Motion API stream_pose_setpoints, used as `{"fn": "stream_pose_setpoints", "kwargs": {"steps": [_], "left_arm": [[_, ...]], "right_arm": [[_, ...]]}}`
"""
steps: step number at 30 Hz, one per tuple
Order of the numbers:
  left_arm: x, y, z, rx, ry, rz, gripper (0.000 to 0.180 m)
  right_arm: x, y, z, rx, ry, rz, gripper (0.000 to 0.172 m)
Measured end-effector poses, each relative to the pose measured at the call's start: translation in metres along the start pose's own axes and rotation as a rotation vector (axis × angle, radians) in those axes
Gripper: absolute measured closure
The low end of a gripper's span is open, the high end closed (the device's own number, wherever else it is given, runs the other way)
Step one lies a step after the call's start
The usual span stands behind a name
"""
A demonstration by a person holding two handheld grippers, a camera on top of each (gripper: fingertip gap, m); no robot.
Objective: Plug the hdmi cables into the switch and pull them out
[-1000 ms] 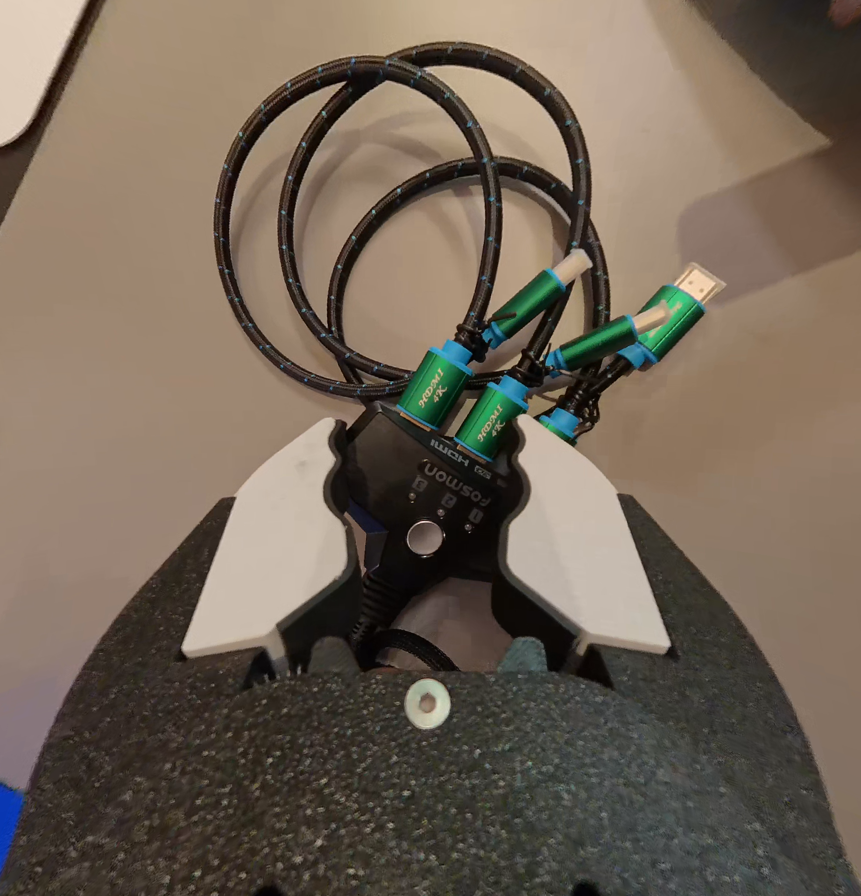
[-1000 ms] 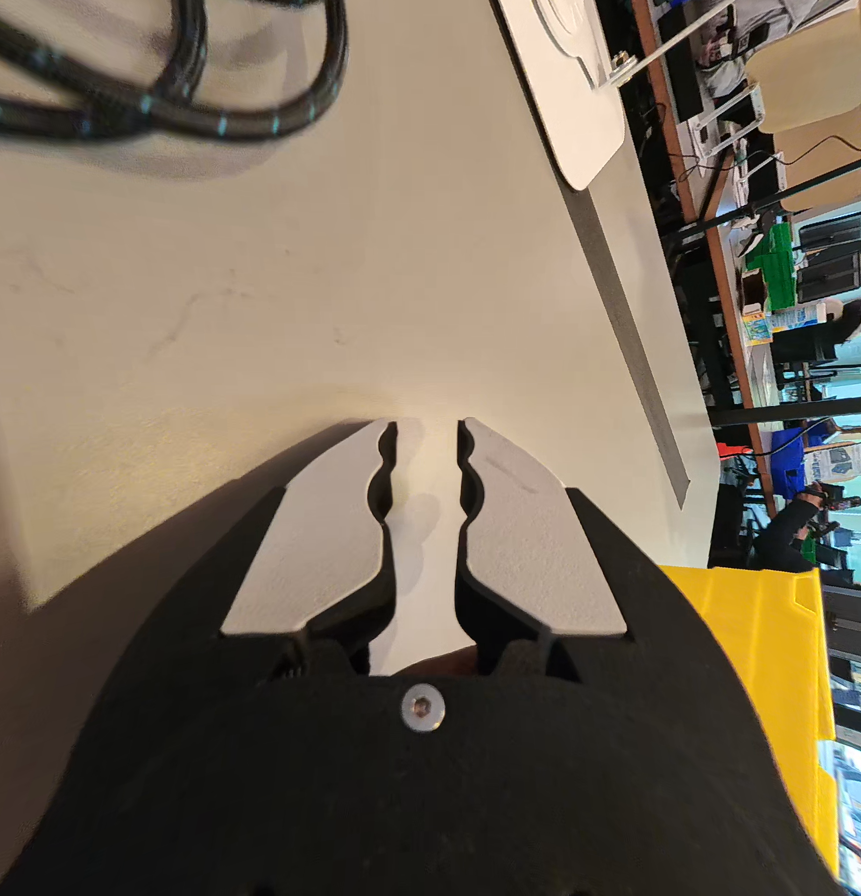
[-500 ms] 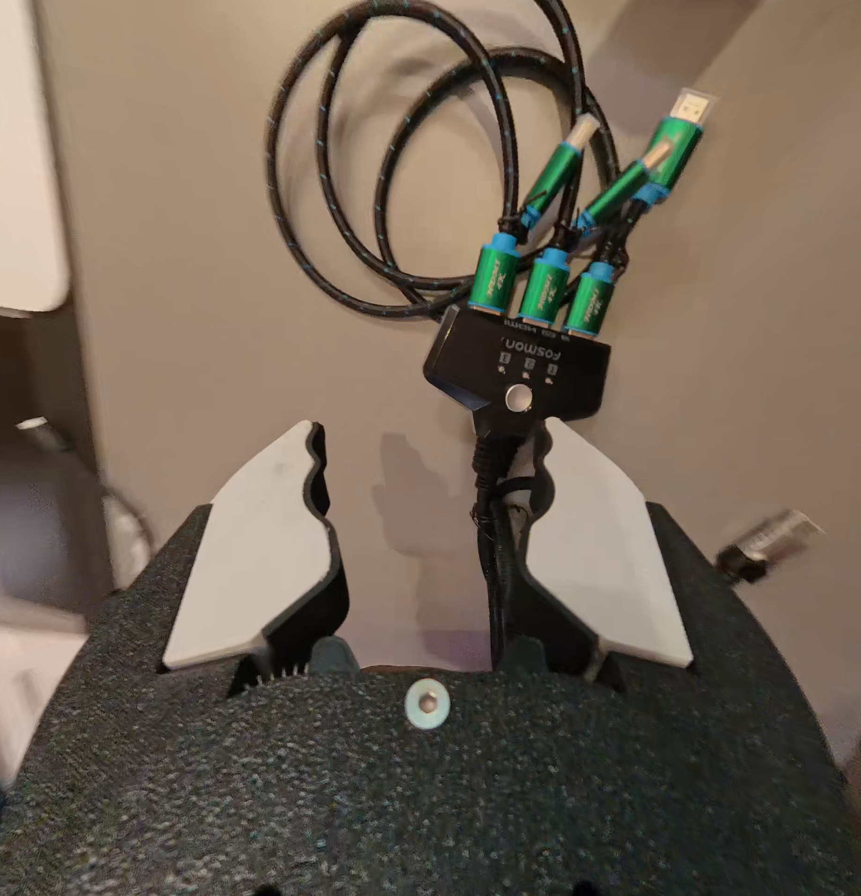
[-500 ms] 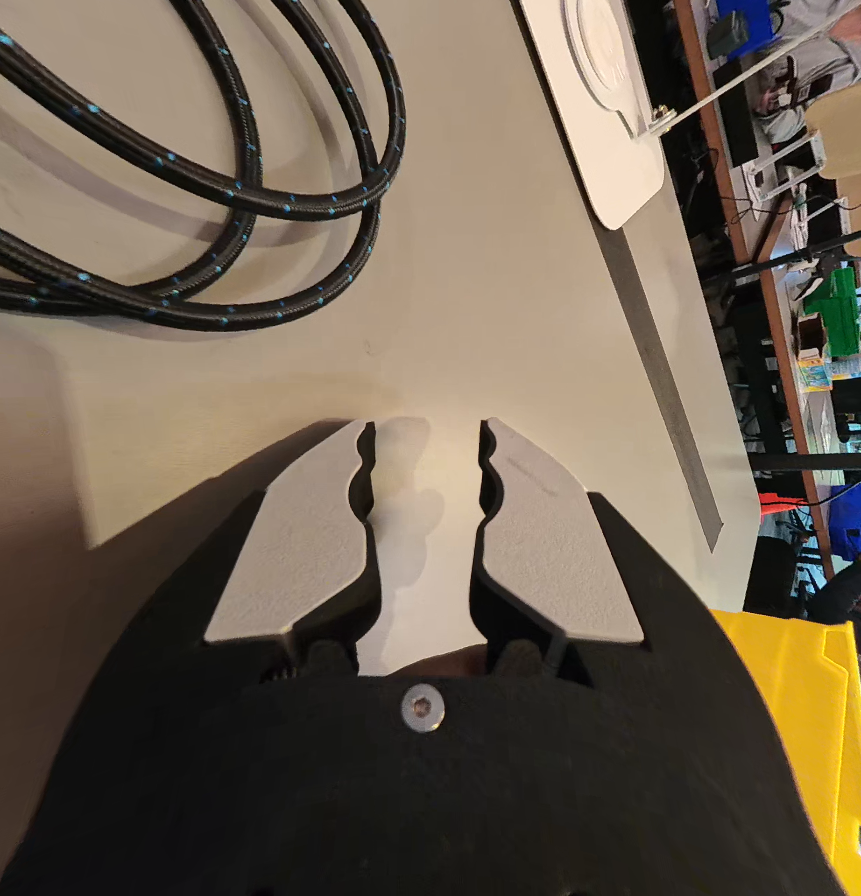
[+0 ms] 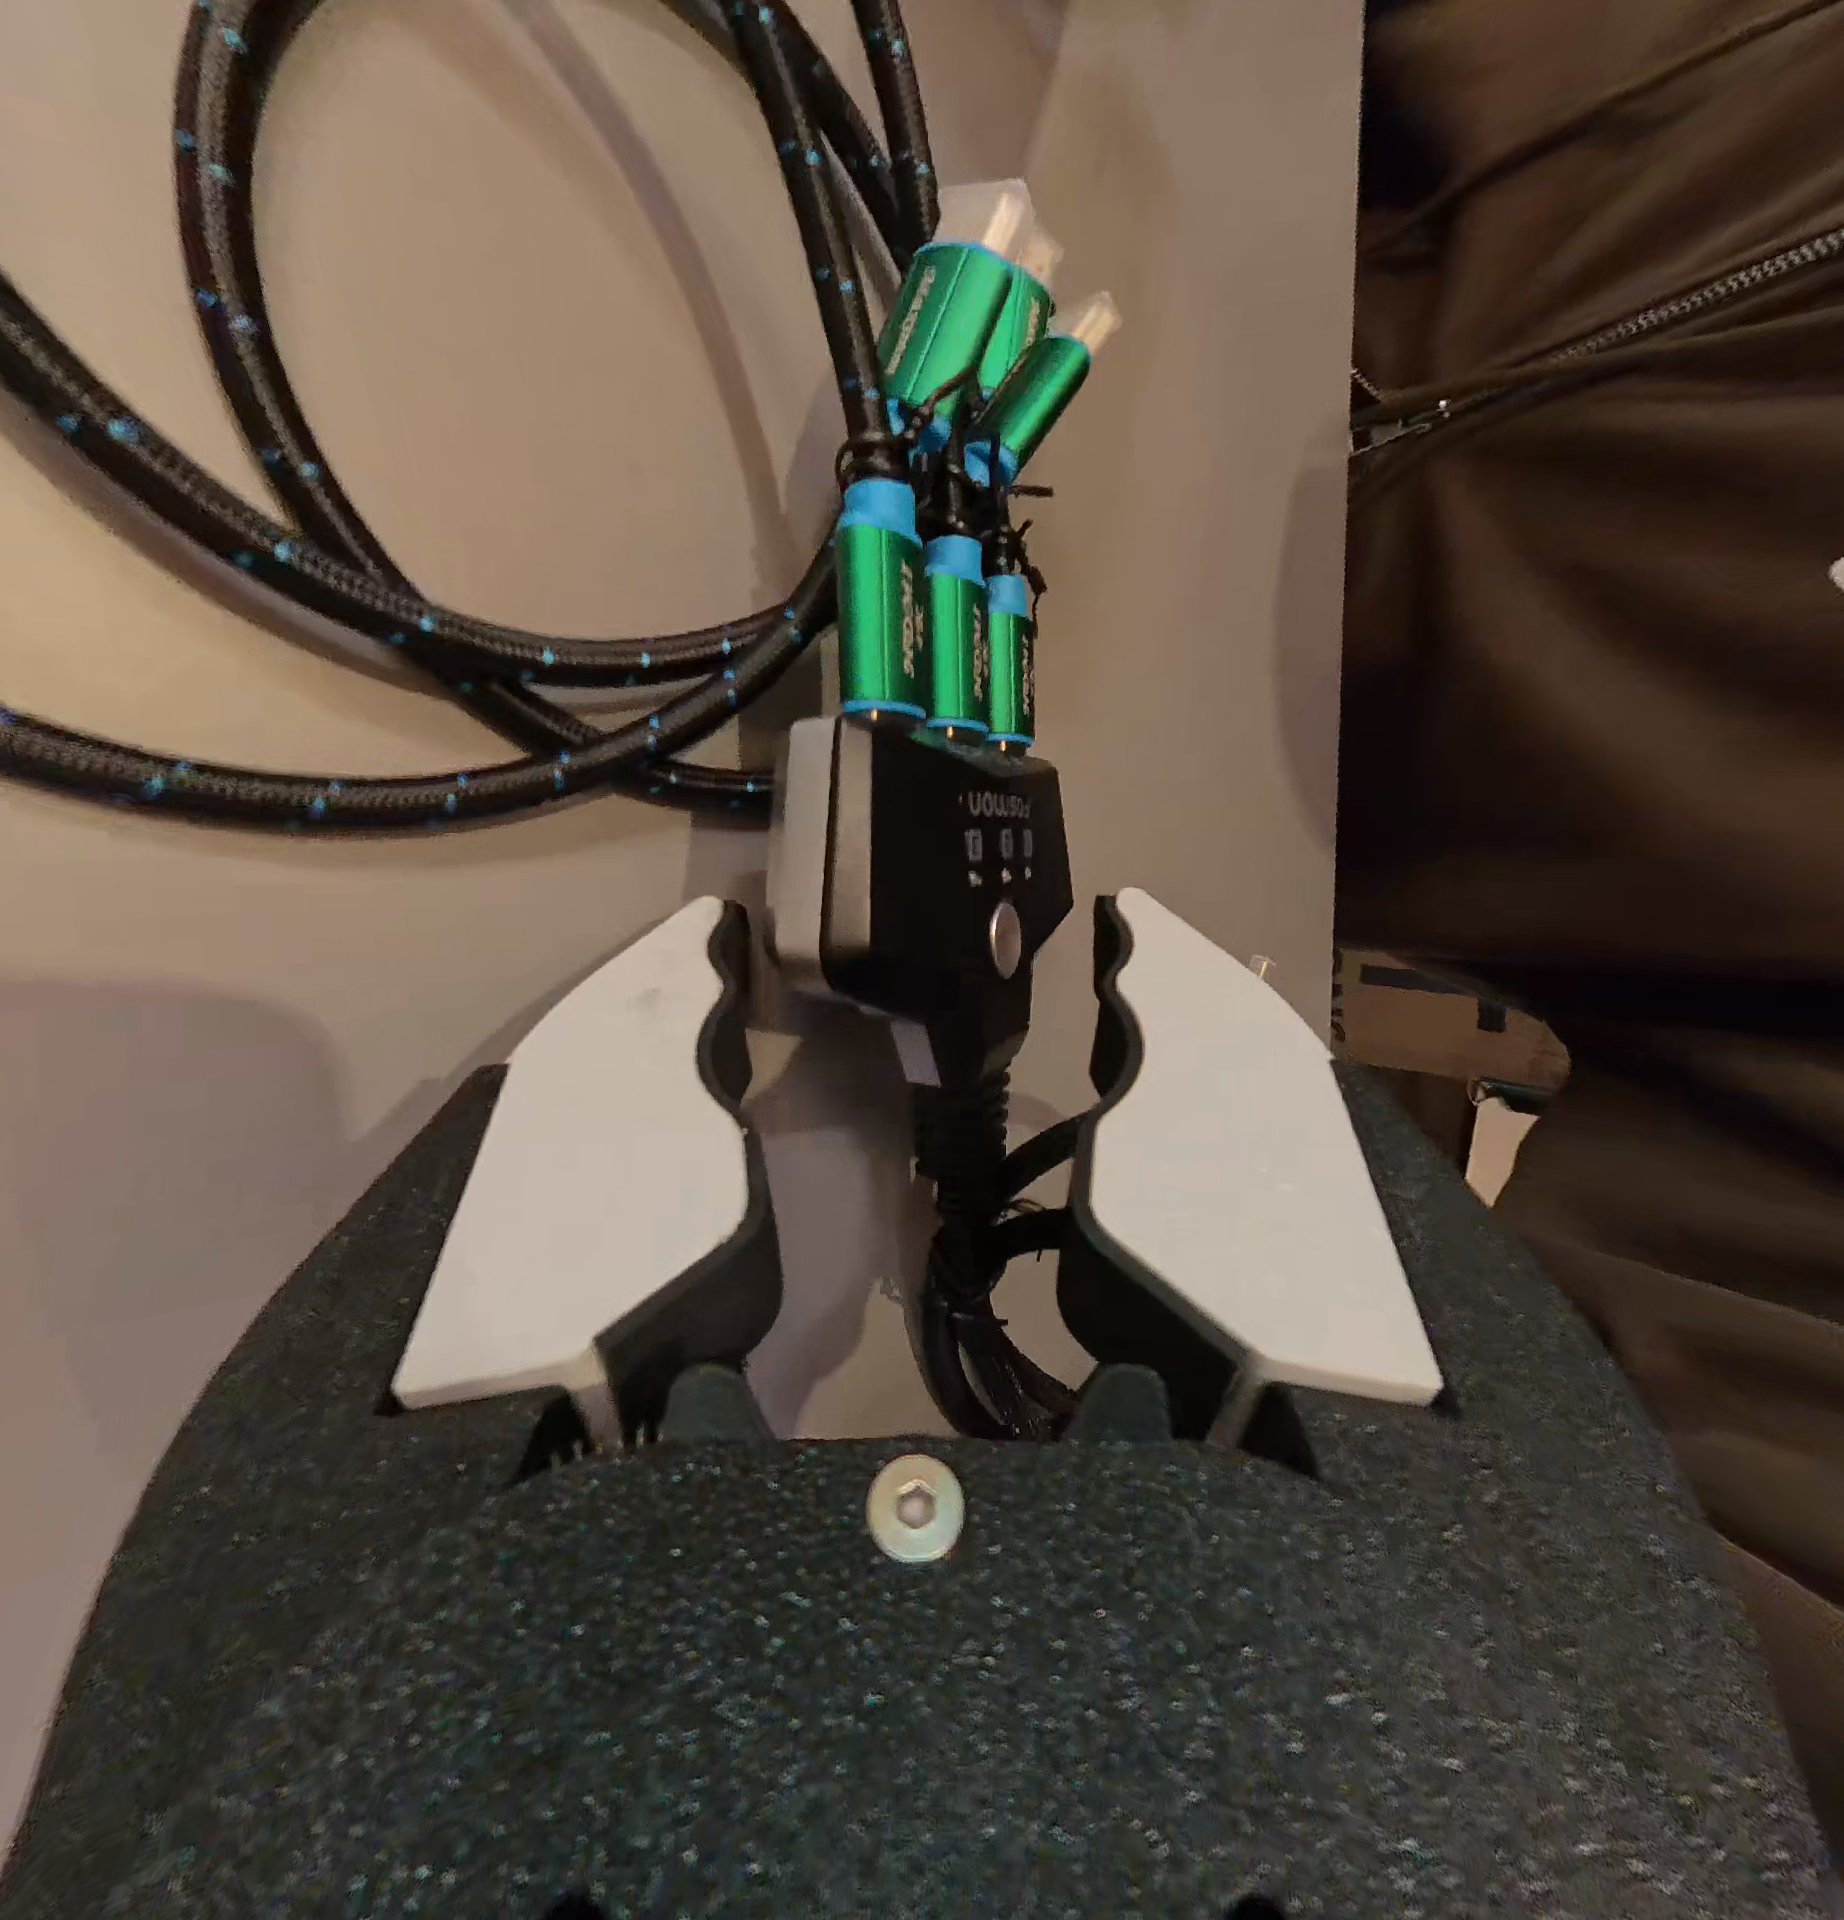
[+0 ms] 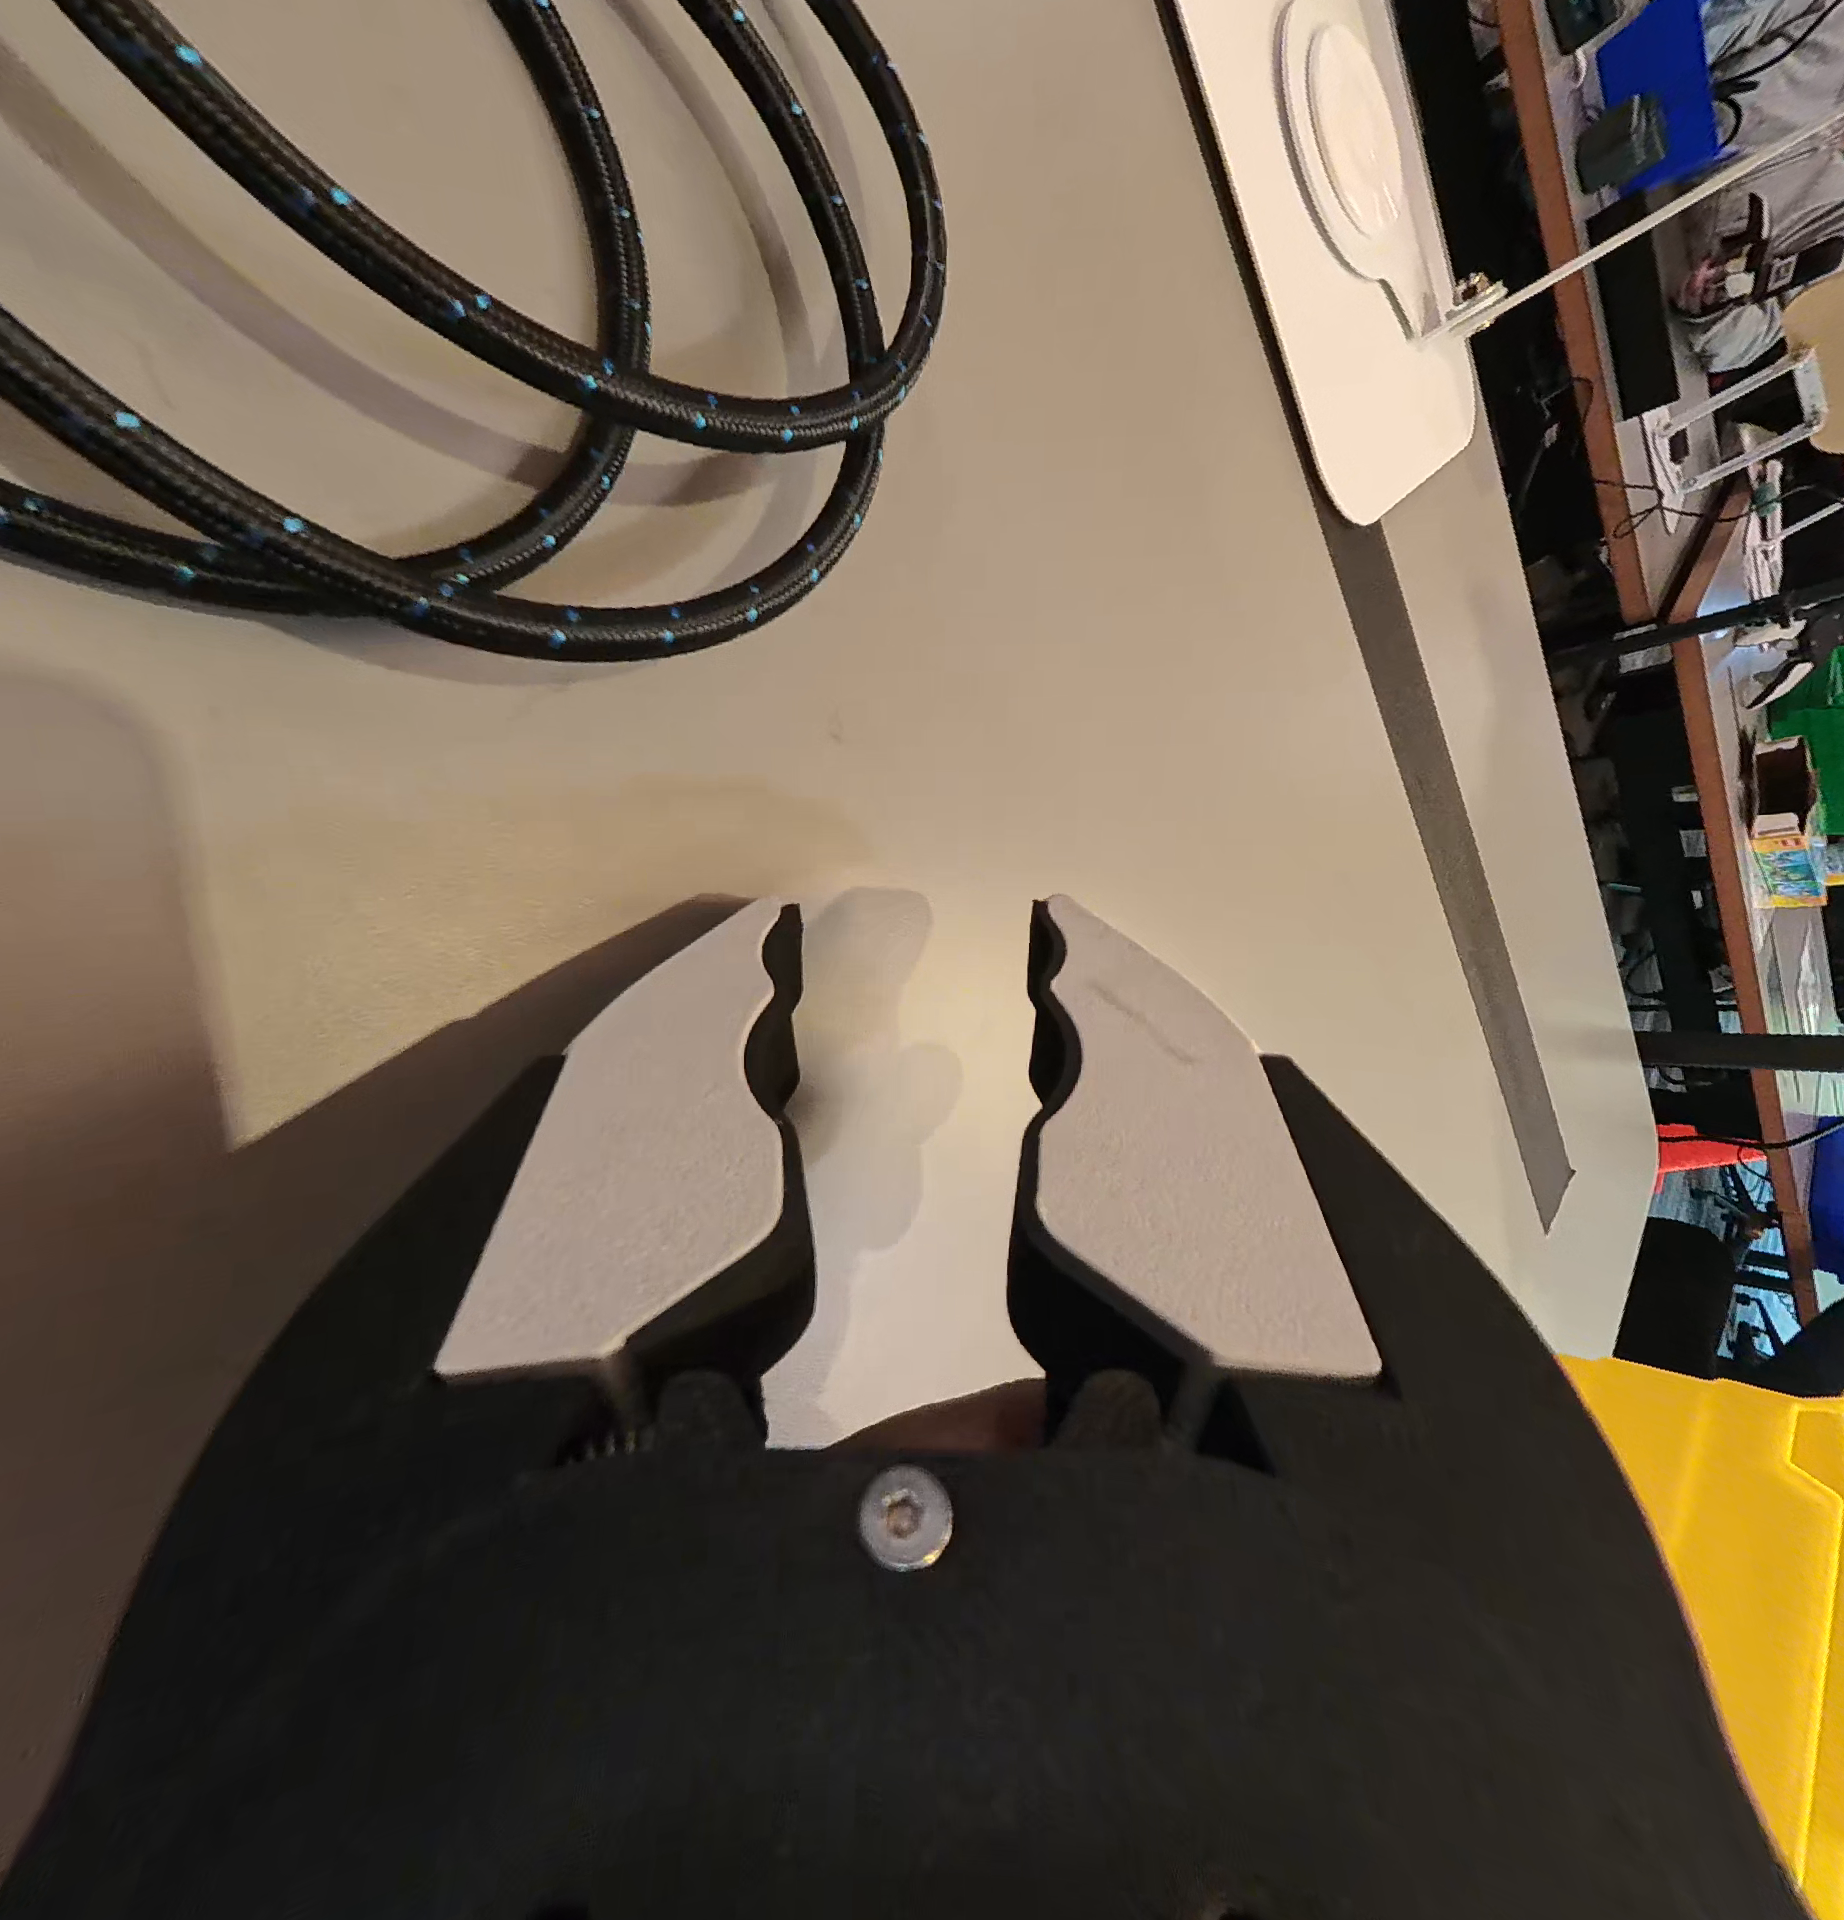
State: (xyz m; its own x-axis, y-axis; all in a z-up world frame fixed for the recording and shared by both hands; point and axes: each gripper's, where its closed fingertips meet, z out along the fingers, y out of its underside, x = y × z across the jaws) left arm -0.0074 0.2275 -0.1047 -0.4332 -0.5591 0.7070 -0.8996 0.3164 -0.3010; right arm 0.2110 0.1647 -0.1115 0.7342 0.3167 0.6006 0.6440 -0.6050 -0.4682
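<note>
Straddling a black switch box point(image 5: 933, 883) without touching, left tongs point(image 5: 918, 935) gape; right tongs point(image 6: 913, 935) gape over bare tabletop point(image 6: 1053, 675).

Ahead of the left gripper point(image 5: 913, 914) sits one black switch box point(image 5: 939, 873) with three green plugs point(image 5: 944, 644) pushed into it; three more green plugs point(image 5: 985, 332) lie loose beyond. Braided black cable loops point(image 6: 606, 395) number three.
</note>
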Motion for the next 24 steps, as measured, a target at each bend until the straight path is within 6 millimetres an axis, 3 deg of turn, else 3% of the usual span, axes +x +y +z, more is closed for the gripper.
{"fn": "stream_pose_setpoints", "kwargs": {"steps": [8, 24], "left_arm": [[0.002, -0.006, 0.015, -0.012, 0.076, 0.023, 0.141], [0.023, -0.037, 0.02, 0.173, 0.072, 0.092, 0.156]], "right_arm": [[-0.002, -0.002, 0.0, 0.011, -0.012, 0.005, 0.13], [0.0, -0.001, 0.001, 0.019, -0.016, 0.046, 0.131]]}}
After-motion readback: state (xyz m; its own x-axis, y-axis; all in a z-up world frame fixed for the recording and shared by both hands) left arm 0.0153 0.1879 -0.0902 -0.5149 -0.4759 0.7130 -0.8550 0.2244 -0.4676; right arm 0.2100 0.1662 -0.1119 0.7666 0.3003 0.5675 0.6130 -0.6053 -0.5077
